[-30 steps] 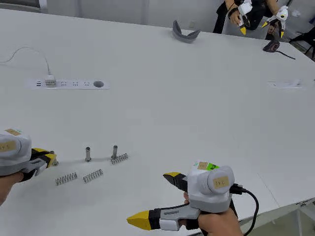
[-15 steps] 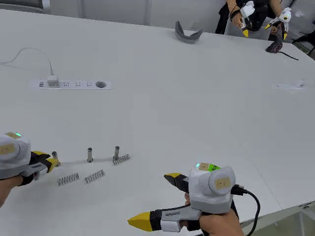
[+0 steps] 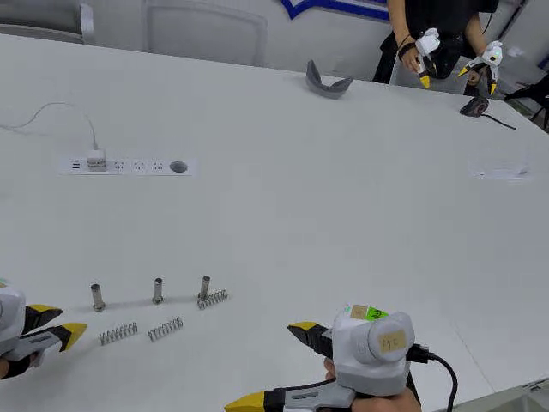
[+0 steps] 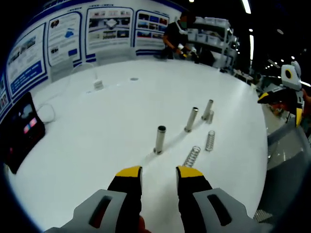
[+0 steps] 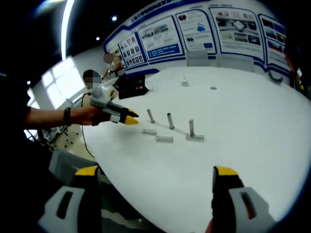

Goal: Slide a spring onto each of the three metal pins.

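- There's the right claw (image 3: 273, 365): white-grey shell, black jaws, bright yellow tips.
- On its top sits a tan sticker (image 3: 390, 342) with handwriting, and beside that a green patch (image 3: 371, 314).
- A black cable (image 3: 426, 351) loops out of its back.
- The left claw (image 3: 58, 319) has the same white shell and yellow-tipped black jaws.
- A black wristband (image 5: 66, 116) is on the left arm.

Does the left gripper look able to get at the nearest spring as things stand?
Probably yes. The left gripper is open, and the nearest spring lies flat on the table just ahead of its jaws, with nothing between. The closest pin stands slightly aside.
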Demonstrator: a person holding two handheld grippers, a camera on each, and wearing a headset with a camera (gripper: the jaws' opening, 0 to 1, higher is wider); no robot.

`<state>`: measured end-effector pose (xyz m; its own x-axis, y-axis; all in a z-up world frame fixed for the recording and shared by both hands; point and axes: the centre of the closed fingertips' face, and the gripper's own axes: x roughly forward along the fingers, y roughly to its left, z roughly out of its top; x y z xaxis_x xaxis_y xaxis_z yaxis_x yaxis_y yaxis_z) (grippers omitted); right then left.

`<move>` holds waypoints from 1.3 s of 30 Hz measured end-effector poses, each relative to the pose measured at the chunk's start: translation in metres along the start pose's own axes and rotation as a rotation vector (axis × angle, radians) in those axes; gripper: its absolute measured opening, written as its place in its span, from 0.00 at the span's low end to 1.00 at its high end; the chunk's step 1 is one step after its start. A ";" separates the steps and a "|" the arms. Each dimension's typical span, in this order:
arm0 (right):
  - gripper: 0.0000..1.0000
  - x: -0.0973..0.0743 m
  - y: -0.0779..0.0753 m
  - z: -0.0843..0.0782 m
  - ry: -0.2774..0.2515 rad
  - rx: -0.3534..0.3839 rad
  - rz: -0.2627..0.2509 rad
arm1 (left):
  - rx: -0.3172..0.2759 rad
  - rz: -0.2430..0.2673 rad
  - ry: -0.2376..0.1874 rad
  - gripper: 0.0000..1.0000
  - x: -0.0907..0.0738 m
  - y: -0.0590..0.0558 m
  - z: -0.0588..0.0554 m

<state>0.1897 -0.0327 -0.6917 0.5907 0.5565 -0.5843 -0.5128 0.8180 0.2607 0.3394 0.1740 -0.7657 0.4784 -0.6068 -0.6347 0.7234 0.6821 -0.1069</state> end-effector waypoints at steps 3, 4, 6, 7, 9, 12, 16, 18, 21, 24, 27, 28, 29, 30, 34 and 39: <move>0.97 0.001 0.002 -0.001 0.005 -0.005 0.002 | -0.008 -0.002 -0.004 0.32 -0.006 0.001 -0.005; 0.97 0.002 0.003 -0.001 0.006 -0.006 0.004 | -0.011 0.003 -0.005 0.32 -0.007 0.001 -0.006; 0.97 0.003 0.004 -0.002 0.010 -0.006 0.006 | -0.019 0.002 -0.006 0.34 -0.010 0.001 -0.008; 0.97 0.003 0.004 -0.003 0.012 -0.007 0.006 | -0.019 0.004 -0.007 0.35 -0.010 0.001 -0.008; 0.97 0.003 0.004 -0.003 0.011 -0.005 0.008 | -0.015 0.005 -0.001 0.38 -0.011 -0.001 -0.010; 0.97 0.004 0.004 -0.003 0.011 -0.005 0.007 | -0.010 0.003 0.000 0.43 -0.014 -0.003 -0.010; 0.97 0.003 0.003 -0.001 0.007 -0.004 0.007 | -0.009 -0.004 -0.008 0.48 -0.017 -0.008 -0.008; 0.97 0.003 0.002 -0.001 0.005 -0.003 0.006 | -0.007 -0.008 -0.013 0.50 -0.018 -0.010 -0.007; 0.97 0.002 0.001 0.001 0.002 -0.002 0.005 | -0.002 -0.018 -0.021 0.54 -0.019 -0.013 -0.004; 0.97 0.002 0.001 0.001 -0.001 -0.001 0.003 | 0.001 -0.022 -0.021 0.56 -0.020 -0.015 -0.004; 0.97 0.002 0.002 0.000 -0.001 -0.001 0.007 | 0.009 -0.029 -0.006 0.60 -0.019 -0.017 -0.006; 0.97 0.002 0.002 0.000 0.000 -0.004 0.007 | 0.012 -0.031 -0.003 0.60 -0.019 -0.018 -0.007; 0.97 0.002 0.002 -0.001 0.003 -0.004 0.007 | 0.017 -0.034 -0.005 0.60 -0.019 -0.019 -0.006; 0.97 0.001 0.003 -0.001 0.003 -0.003 0.007 | 0.018 -0.036 -0.006 0.61 -0.019 -0.020 -0.005; 0.97 0.001 0.003 -0.001 -0.001 -0.001 0.006 | 0.026 -0.042 -0.005 0.62 -0.018 -0.022 -0.004; 0.97 0.000 0.003 0.000 -0.007 -0.001 0.005 | 0.045 -0.056 0.001 0.62 -0.017 -0.026 -0.001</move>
<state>0.1881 -0.0303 -0.6910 0.5928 0.5612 -0.5776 -0.5161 0.8153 0.2626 0.3121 0.1665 -0.7532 0.4359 -0.6431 -0.6296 0.7709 0.6278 -0.1076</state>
